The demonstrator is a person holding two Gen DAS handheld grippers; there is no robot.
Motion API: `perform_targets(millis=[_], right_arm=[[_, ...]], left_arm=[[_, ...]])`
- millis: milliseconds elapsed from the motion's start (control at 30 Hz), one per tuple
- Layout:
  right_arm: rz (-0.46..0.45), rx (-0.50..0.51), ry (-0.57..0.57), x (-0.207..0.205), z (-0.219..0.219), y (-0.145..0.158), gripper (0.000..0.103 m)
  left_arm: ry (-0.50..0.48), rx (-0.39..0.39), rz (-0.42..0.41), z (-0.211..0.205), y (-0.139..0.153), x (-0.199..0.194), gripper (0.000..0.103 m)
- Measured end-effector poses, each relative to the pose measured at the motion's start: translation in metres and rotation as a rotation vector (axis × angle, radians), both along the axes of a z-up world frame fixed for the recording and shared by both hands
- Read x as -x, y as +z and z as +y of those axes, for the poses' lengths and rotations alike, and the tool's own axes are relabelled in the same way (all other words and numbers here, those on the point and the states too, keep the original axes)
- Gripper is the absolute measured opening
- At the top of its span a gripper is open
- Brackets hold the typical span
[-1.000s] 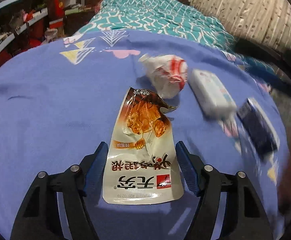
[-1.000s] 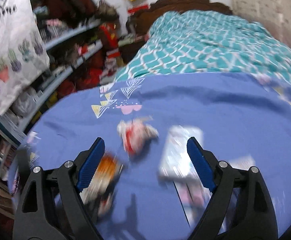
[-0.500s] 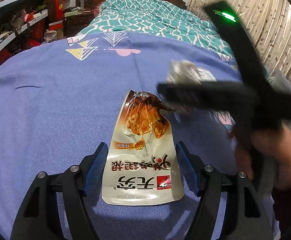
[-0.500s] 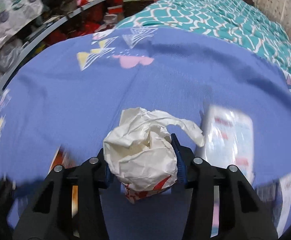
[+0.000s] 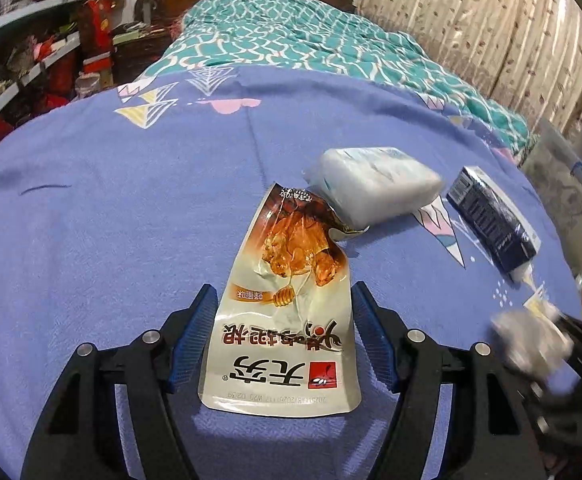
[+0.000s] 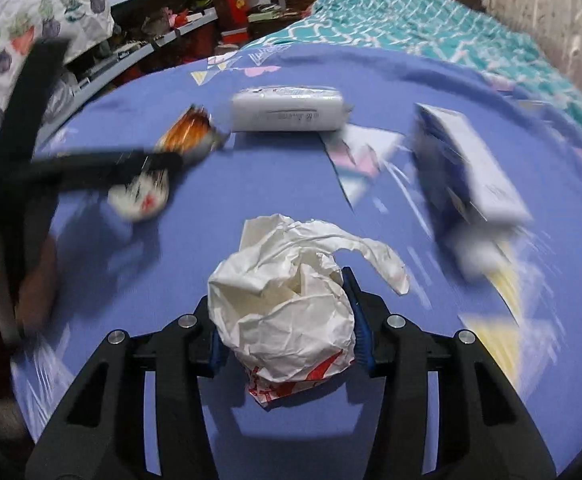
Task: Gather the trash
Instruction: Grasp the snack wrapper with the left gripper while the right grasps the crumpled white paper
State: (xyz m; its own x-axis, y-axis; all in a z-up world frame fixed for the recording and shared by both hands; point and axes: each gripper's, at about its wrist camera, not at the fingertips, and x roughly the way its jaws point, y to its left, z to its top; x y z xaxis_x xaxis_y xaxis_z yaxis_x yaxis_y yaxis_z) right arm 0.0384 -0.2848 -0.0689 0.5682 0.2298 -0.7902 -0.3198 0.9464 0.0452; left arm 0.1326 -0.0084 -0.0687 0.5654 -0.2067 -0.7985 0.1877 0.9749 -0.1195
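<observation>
The right tongs (image 6: 285,320) are clamped on a crumpled white paper wrapper (image 6: 287,308), held just above the blue bedsheet (image 6: 291,184). The left tongs (image 5: 283,336) stand apart, 1 blue pad at each side of a flat snack pouch (image 5: 287,312) lying on the sheet, neither pressing it. Beyond the pouch lie a white tissue pack (image 5: 375,188) and a dark blue box (image 5: 491,220).
</observation>
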Motion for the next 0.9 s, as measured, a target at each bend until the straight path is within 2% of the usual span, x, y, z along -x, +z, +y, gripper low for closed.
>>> perform_targets(millis=[133,167,200,367,500,600,767,900], right_arm=[[-0.062,0.06,-0.089,0.041,-0.022,0.007,0.051],[-0.062,0.06,-0.089,0.041,-0.022,0.007,0.051],[-0.075,0.051,-0.141,0.053,-0.035,0.01,0.053],[-0.053,-0.008,-0.225,0.06,-0.059,0.005,0.068],[-0.047,-0.053,-0.255,0.063,-0.067,0.002,0.081],[-0.071,-0.098,-0.262,0.068,-0.071,0.007,0.088],[-0.094,-0.156,-0.27,0.08,-0.076,0.013,0.092],[-0.11,-0.242,-0.292,0.094,-0.089,0.02,0.093]], left_arm=[[-0.04,-0.036,-0.01,-0.014,0.0,0.007,0.065],[-0.056,-0.026,-0.004,-0.018,0.0,0.012,0.065],[-0.073,-0.007,0.006,-0.023,0.0,0.017,0.065],[-0.197,0.036,0.024,-0.059,-0.001,0.051,0.065],[-0.292,-0.038,-0.008,-0.093,-0.002,0.079,0.066],[-0.306,-0.083,-0.007,-0.101,-0.007,0.086,0.07],[-0.275,-0.07,0.013,-0.094,-0.008,0.082,0.079],[-0.262,-0.044,0.028,-0.088,-0.007,0.079,0.088]])
